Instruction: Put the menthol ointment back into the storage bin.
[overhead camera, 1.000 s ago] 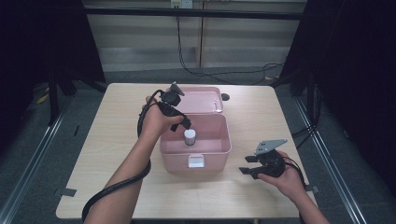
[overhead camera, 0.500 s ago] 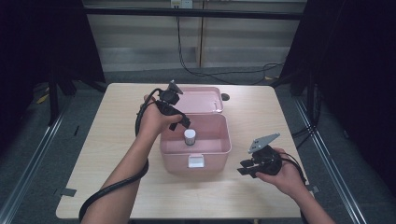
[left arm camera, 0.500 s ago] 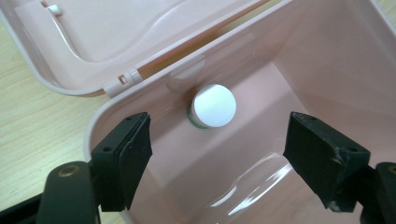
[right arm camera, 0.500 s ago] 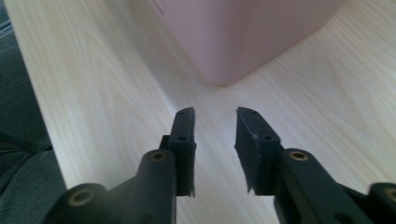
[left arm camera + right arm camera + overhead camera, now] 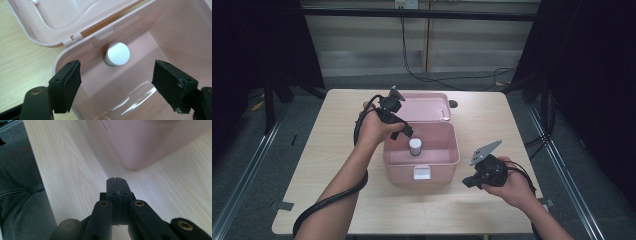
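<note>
With the small bottle (image 5: 117,54) standing in the open pink box (image 5: 447,159), the left gripper (image 5: 117,82) is hovering wide open and empty, the right gripper (image 5: 117,185) is resting closed on nothing, and the lid (image 5: 427,106) is waiting to be shut.

Table (image 5: 337,165): light wood-grain top, rectangular, pale and bare over most of its surface. Same grain seen close in the right gripper view (image 5: 75,170) and at the left edge of the left gripper view (image 5: 22,62).

Resting directly on it, near the middle: a pink plastic box (image 5: 422,167), open, with its hinged lid (image 5: 424,107) folded back flat on the tabletop behind it. White latch on the box's near wall.

Small dark object (image 5: 453,104) on the table just beside the lid's far right corner; too small to identify, possibly a cap or knob.
</note>
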`<action>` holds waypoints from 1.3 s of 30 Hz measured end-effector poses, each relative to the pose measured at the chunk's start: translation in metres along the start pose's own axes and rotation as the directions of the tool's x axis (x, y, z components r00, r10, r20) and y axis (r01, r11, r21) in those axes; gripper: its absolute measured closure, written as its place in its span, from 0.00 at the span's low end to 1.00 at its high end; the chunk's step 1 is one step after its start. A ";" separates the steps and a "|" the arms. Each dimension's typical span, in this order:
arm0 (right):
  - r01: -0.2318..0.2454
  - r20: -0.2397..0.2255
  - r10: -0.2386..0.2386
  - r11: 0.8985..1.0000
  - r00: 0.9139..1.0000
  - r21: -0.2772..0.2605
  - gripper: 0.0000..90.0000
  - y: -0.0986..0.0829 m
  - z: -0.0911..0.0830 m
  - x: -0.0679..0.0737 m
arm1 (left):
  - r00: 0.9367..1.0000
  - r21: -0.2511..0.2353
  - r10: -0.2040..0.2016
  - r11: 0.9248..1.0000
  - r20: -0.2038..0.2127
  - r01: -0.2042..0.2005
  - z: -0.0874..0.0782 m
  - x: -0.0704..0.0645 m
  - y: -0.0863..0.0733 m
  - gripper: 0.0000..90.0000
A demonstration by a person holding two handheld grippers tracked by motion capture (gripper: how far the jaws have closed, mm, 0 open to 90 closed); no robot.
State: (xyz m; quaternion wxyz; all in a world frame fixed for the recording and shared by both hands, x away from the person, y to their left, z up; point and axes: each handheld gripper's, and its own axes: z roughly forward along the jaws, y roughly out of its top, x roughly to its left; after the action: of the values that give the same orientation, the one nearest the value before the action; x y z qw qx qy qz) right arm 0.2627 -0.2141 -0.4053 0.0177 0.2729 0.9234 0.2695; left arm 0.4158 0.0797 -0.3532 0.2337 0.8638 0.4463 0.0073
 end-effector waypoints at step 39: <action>0.098 -0.071 -0.098 0.995 0.993 -0.003 1.00 0.075 0.007 0.026 | 0.998 -0.027 -0.064 0.998 -0.005 0.064 -0.023 0.024 -0.012 0.25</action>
State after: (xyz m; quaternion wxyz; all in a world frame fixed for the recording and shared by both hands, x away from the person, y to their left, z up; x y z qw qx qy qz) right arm 0.2787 -0.1440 -0.3705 -0.0018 0.2175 0.9358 0.2775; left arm 0.4160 0.1129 -0.3425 0.2443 0.8458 0.4742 0.0083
